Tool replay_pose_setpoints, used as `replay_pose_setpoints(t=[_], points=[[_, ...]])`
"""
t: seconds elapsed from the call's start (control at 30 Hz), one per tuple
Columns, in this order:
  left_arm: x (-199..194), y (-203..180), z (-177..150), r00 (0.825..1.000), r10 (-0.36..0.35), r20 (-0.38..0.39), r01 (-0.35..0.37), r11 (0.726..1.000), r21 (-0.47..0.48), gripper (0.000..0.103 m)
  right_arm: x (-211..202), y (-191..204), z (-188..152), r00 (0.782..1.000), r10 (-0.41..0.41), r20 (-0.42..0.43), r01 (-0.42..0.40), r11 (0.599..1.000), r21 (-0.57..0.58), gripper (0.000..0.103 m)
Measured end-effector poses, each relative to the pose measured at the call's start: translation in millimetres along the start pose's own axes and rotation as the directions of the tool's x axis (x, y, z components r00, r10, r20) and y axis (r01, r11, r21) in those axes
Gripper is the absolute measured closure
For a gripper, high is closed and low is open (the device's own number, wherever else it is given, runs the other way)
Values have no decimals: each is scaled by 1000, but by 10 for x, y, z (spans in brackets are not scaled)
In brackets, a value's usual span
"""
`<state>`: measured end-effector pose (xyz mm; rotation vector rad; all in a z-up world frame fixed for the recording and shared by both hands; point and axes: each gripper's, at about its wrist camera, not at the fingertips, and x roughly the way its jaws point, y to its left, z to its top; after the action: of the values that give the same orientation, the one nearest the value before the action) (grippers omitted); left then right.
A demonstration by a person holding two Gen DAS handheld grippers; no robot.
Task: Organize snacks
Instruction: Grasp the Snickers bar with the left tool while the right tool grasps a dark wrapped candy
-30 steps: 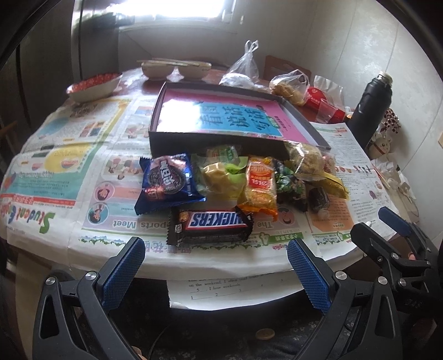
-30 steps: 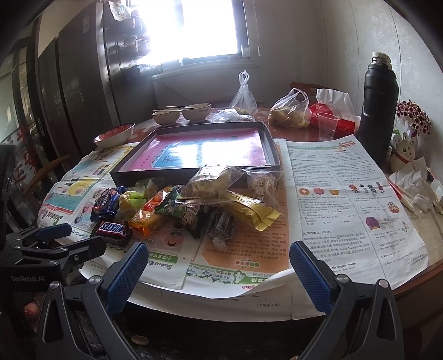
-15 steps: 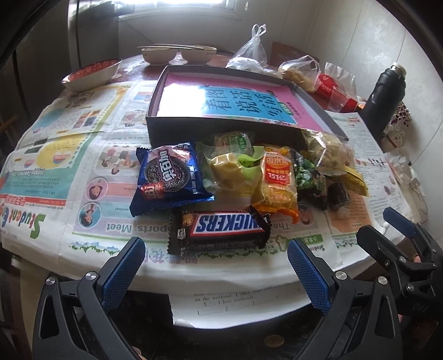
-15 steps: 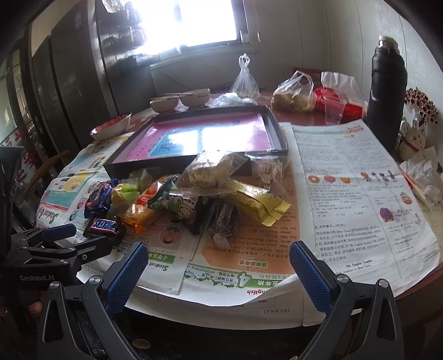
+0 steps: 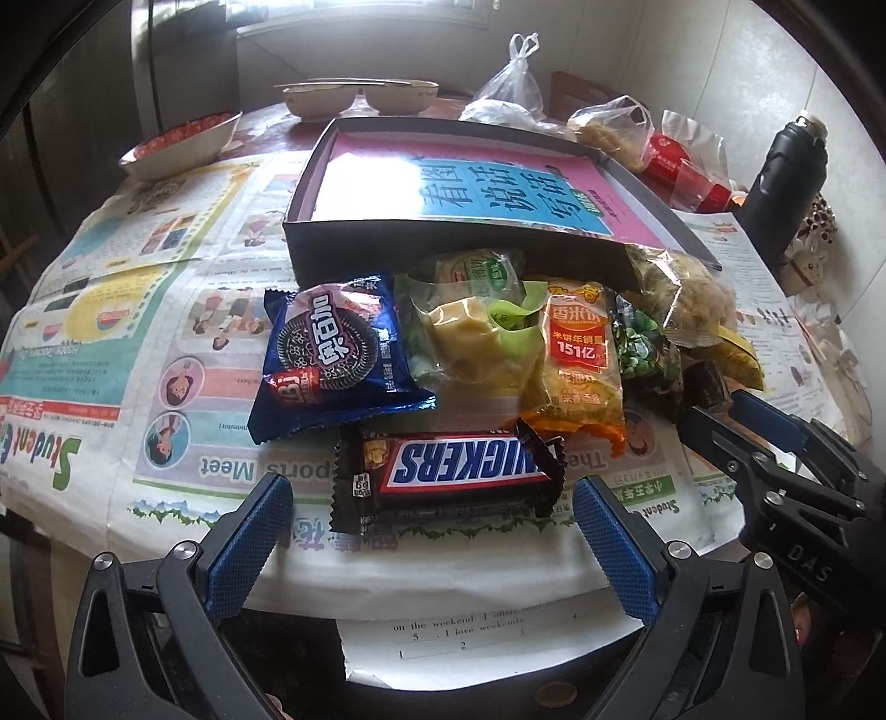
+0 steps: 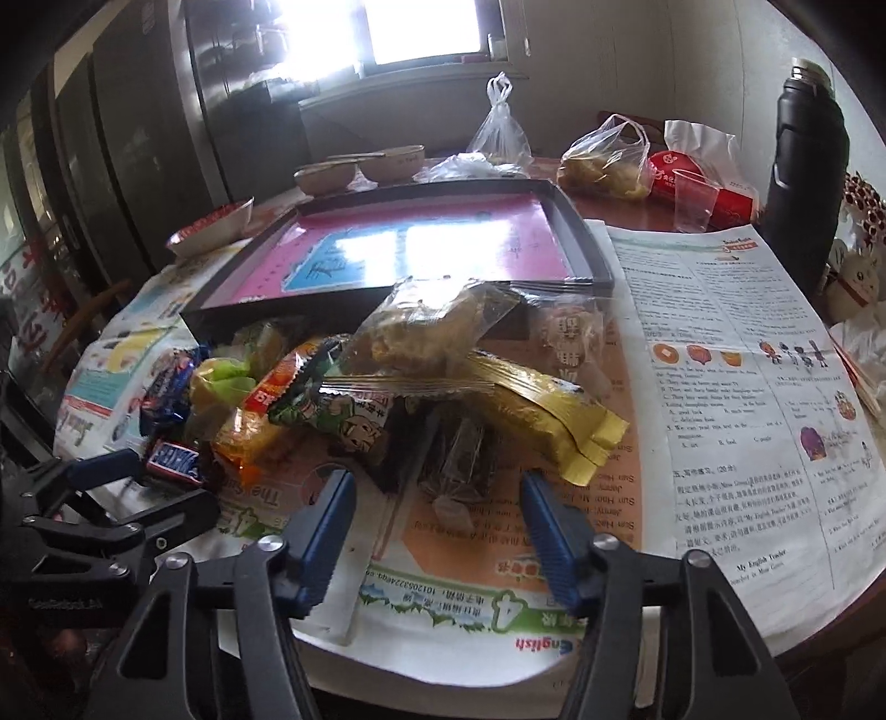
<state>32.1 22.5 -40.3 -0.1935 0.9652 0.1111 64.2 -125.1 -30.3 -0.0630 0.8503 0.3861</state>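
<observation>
A round table (image 6: 819,653) stands in a kitchen corner, covered with overlapping sheets of printed newspaper (image 5: 183,354). A bright window (image 6: 421,27) behind it washes out the far wall, and dark cabinet fronts (image 6: 127,160) run along the left side. On the table's far part sit two pale bowls (image 5: 354,97), a shallow dish of something red (image 5: 183,138), knotted clear plastic bags (image 6: 609,158), a red packet with a clear cup (image 6: 695,199), and a tall black flask (image 6: 808,160) near the wall.

A shallow dark box (image 5: 443,243) lined with a pink and blue sheet lies mid-table. The snacks are heaped against its near wall: a blue Oreo pack (image 5: 338,354), a Snickers bar (image 5: 448,471) nearest the table edge, a yellow-green pouch (image 5: 465,332), an orange rice-cracker bag (image 5: 581,365), a green pea packet (image 6: 326,412), a gold wrapper (image 6: 548,421), and a dark wrapped piece (image 6: 459,459) whose label is too blurred to read.

The left gripper (image 5: 432,537) hovers spread wide just short of the Snickers bar, holding nothing. The right gripper (image 6: 437,531) is closing, its jaws about halfway in, with the dark wrapped piece ahead of them but not touched.
</observation>
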Motion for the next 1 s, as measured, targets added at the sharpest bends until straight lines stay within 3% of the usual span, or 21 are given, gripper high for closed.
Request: replay_pose_setpoints(t=[0.17,0.23,0.3,0.4,0.63,1.0], points=[[7,2,13,1000,20,18,-20,1000,2,9,61,7,28,1000,-12,6,12,1000,-13,57],[11,-18,16,999,37,24,-38,999,12,15,93,21,40,1000,-17,6,17,1000,-24,61],[5,-39,18,997,66,39,-67,997,24,30,117,28,46,1000,-18,10,18,999,-33,64],[-27,-4,8,998,37,51,-37,999,18,38,111,3,38,1000,-17,19,18,999,-31,72],[-108,139,-19,996,-56,64,58,998,-39,43,56,-121,-25,999,13,34,-14,1000,5,74],[-368,56,-26,988,-81,130,83,997,-6,43,-170,-190,-56,996,62,66,-65,997,38,77]])
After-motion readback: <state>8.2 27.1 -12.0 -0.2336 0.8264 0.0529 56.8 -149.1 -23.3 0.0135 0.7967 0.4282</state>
